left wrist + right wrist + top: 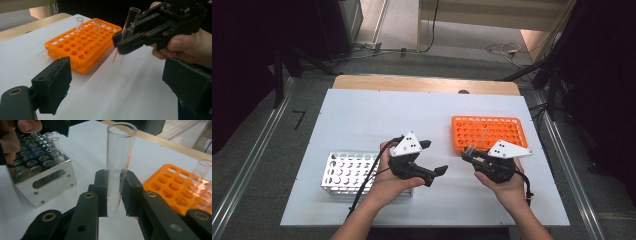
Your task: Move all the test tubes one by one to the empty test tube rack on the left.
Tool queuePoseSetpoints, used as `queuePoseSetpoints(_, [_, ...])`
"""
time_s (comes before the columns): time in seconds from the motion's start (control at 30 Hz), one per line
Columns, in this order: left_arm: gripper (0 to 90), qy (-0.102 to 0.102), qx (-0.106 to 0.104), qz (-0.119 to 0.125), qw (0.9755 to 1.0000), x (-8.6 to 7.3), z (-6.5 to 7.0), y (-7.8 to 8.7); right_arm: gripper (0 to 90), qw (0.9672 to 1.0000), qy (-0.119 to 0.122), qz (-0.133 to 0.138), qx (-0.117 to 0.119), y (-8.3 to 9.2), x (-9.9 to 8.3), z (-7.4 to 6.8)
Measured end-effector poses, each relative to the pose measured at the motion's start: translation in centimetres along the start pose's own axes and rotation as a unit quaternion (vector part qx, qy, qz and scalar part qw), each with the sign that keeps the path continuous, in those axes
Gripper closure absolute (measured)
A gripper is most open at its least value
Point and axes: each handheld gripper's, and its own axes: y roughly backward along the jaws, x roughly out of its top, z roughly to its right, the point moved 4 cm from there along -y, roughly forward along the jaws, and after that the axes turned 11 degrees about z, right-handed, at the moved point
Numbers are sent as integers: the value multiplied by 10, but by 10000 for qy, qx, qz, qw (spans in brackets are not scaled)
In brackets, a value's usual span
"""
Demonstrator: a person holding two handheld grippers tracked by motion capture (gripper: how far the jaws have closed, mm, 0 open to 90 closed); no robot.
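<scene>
Glass is what I have in the right hand-held gripper (pixel 115 195): a clear test tube (pixel 120 160), pinched near its rounded bottom between the two black pads, open mouth up and leaning only slightly. From the left gripper view the same tube (pixel 128 27) hangs above the white desk (pixel 112 100), its lower end clear of the surface, just beside the near corner of the orange rack (pixel 82 47). In the high view I read the tube (pixel 473 148) as sitting just off the front edge of that rack (pixel 488 132), over the right half of the desk (pixel 377 110).

My left hand-held gripper (pixel 434 157) is wide apart with nothing between its pads. It is held over the middle of the desk, pointing toward the right one. In its own view the two black jaws stand far to either side, with bare desk between them.

Two more clear tubes (pixel 79 25) stand upright in the orange rack's holes, toward its far side. The metal rack (pixel 346 172) sits near the front left corner of the desk, partly under my left hand (pixel 384 182). In the right gripper view it (pixel 42 170) shows rows of round holes and slotted side walls, with a couple of glass rims rising from the far rows. My right hand (pixel 504 180) wraps the gripper body from below.
</scene>
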Motion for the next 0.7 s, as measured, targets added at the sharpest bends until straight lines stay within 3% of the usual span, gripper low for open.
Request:
queuePoseSetpoints(0.23, [200, -23, -81, 31, 10000, 2, 9, -10, 740, 9997, 131, -129, 176, -11, -4, -15])
queuePoseSetpoints(0.5, [433, 40, -70, 94, 9999, 1, 13, -17, 741, 9988, 261, -189, 355, -17, -6, -28])
queuePoseSetpoints(0.7, [566, -37, -31, 110, 9999, 0, 16, -21, 741, 9981, 366, -241, 439, -21, -7, -36])
